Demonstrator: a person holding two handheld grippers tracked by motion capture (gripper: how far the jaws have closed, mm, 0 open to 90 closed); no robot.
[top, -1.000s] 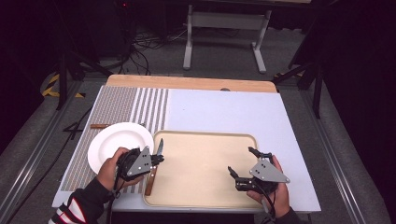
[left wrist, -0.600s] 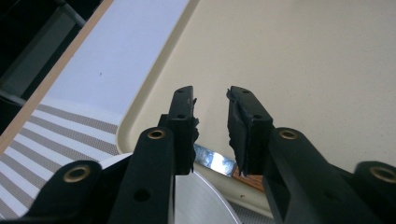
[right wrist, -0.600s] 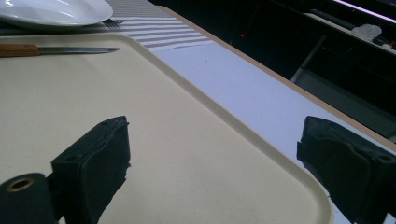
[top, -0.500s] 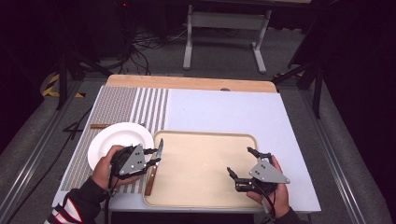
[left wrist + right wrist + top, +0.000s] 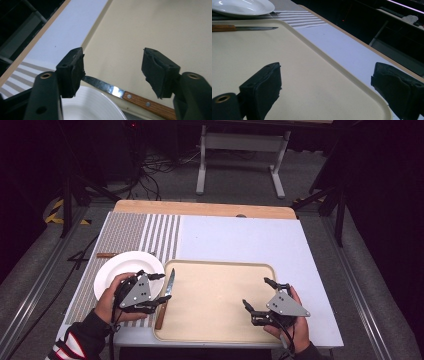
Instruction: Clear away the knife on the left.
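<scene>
In the lower left of the high view, the left gripper (image 5: 162, 287) sat over the left edge of the beige tray (image 5: 220, 270), held in a hand that came up from the bottom of the frame. Its jaws had just been opening and stood spread, with nothing pinched between them. The knife (image 5: 167, 292) lay along the tray's left rim, blade toward the top of the frame and wooden handle toward the bottom, just beside the white plate (image 5: 112, 270).

The left gripper view gave what the high view could not: the knife (image 5: 125, 93) ran across the lower middle of the frame beneath the open jaws, its steel blade passing behind the left jaw and its riveted wooden handle running off toward the lower right. The pads stood clear of it. The plate's rim (image 5: 100, 105) curved in at the bottom, close under the blade.

In the lower right of the high view, the right gripper (image 5: 256, 295) rested at the tray's near right part, its jaws spread wide and empty. The right gripper view looked low across the tray (image 5: 312, 75), with the knife (image 5: 244, 28) in the upper left of the frame and the plate (image 5: 242, 7) beyond it, on a striped mat (image 5: 302, 18). That view also showed the tray's raised rim against the pale blue tabletop (image 5: 342, 47).
</scene>
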